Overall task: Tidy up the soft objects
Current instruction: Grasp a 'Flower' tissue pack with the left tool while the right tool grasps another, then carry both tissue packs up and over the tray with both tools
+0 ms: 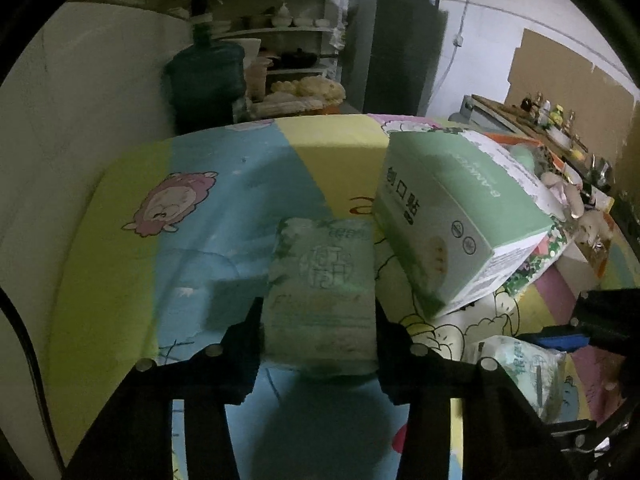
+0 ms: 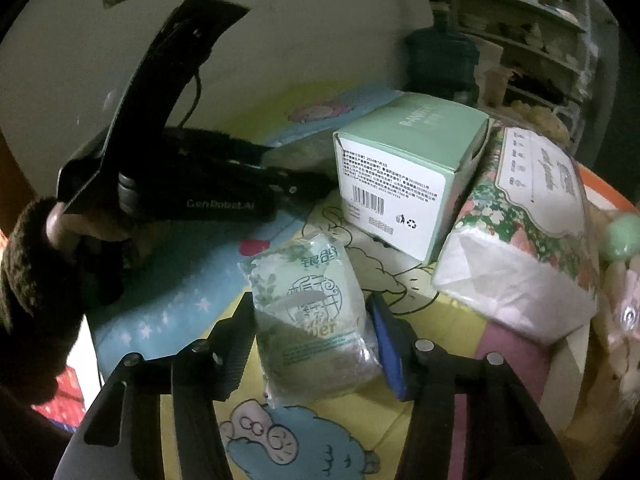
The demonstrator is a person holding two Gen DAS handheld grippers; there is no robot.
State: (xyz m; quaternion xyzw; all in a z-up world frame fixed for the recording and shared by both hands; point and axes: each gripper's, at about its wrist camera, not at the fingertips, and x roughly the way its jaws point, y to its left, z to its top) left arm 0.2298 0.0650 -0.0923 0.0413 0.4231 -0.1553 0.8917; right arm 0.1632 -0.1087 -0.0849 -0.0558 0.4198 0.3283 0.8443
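A small green-and-white tissue pack (image 1: 320,292) lies on the colourful cartoon cloth (image 1: 224,184). My left gripper (image 1: 318,308) is closed on its two long sides, pads touching the wrapper. A second tissue pack (image 2: 316,320) of the same kind rests on the cloth, and my right gripper (image 2: 310,300) has its black finger and blue pad (image 2: 386,344) pressed against its sides. The right wrist view shows the left gripper's body (image 2: 224,200) at the left, held by a hand in a dark fuzzy sleeve (image 2: 32,280). In the left wrist view the second pack (image 1: 524,368) shows at the lower right.
A pale green carton (image 1: 452,216) leans on a large floral tissue bundle (image 2: 532,220) just beyond both packs. Plush toys (image 1: 568,196) lie at the right edge. A white wall (image 1: 60,120) borders the left; a water jug (image 1: 204,76) and shelves (image 1: 280,32) stand behind.
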